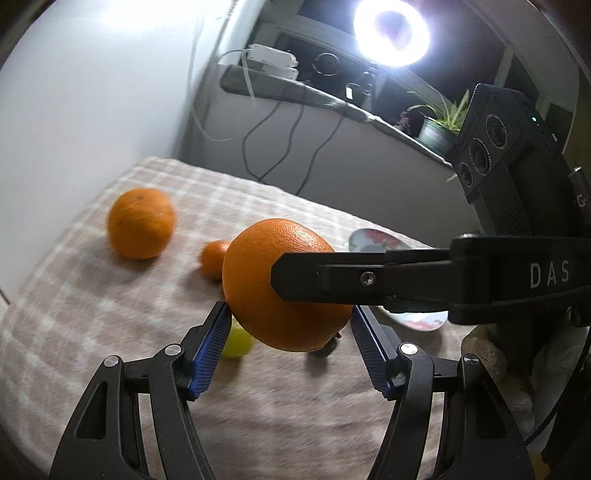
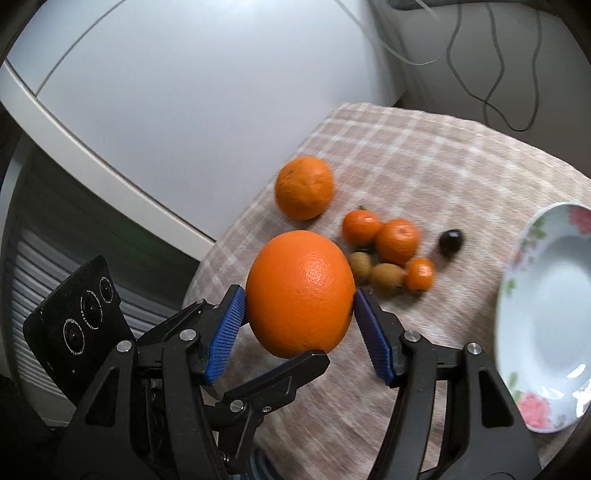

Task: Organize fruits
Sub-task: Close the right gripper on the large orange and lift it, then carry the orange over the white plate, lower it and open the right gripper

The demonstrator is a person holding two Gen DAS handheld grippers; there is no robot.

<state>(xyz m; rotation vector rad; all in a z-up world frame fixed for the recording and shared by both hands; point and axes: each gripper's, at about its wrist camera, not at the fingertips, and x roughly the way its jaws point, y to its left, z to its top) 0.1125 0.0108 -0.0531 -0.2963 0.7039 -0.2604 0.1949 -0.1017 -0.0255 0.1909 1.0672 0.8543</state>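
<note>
Big orange is up off the checked cloth, pinched from both sides. Right gripper has its blue pads on it left & right, approx half open. Left gripper clamps it too, jaws wider. Below: second orange, 3 mandarins, 2 kiwis, dark fruit. Flowered plate sits to the right w/ nothing in it.

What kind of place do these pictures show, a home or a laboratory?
Probably a home room. A beige checked cloth covers the table, a floral white ceramic plate lies on it, and a green potted plant stands on a sill near a bright ring lamp.
</note>
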